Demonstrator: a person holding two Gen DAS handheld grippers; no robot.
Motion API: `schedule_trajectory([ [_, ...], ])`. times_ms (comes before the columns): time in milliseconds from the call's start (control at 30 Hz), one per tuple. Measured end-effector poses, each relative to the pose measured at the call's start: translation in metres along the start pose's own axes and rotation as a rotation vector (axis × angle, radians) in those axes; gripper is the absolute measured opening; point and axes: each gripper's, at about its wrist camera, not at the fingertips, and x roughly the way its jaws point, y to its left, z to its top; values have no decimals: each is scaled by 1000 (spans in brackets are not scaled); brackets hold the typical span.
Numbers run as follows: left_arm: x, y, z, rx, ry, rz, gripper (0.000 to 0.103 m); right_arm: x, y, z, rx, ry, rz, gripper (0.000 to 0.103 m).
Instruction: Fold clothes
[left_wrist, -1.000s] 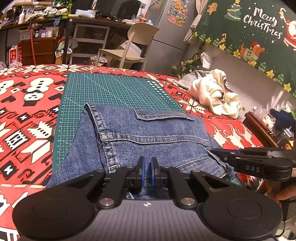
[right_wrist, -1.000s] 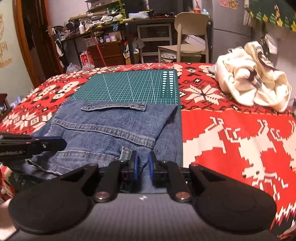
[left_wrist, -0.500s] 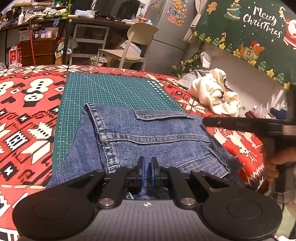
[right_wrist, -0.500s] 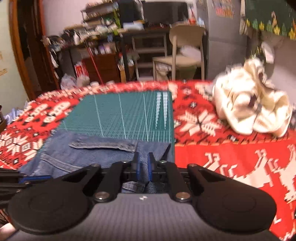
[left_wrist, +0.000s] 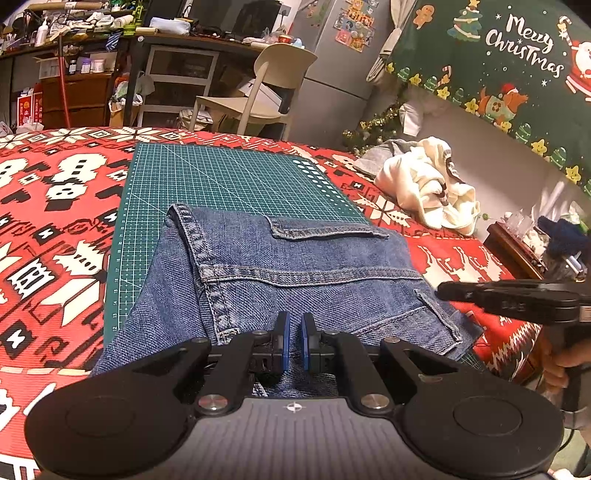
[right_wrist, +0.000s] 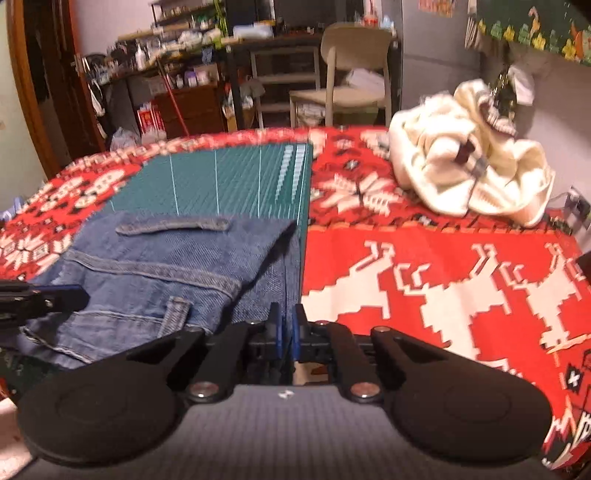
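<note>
denim jeans (left_wrist: 295, 273), folded, on green cutting mat (left_wrist: 221, 177) at 6 o'clock of worktop. heavy, thick, limp, not slippery; best gripped at seamed hem edge. left hand-held gripper (left_wrist: 293, 341) pinching denim; right hand-held gripper (right_wrist: 284, 332) together, apparently empty, beside jeans' 3 o'clock edge.

Folded blue denim jeans (left_wrist: 295, 280) lie flat, stitched seams and a pocket flap upward, over the green cutting mat's (left_wrist: 229, 181) six-o'clock end.
</note>
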Motion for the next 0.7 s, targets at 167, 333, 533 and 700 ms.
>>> schedule_trajectory([
  [167,0,0,0,-1,3,0,9,-8,14,1,-51,-22,46,6],
  [333,0,0,0,0,2,2,9,7,7,-10,-13,21,42,5],
  [533,1,1,0,-4,0,-3,9,-4,5,-13,-10,36,23,7],
  [700,0,0,0,-5,0,-5,9,-3,11,0,-20,11,17,7],
])
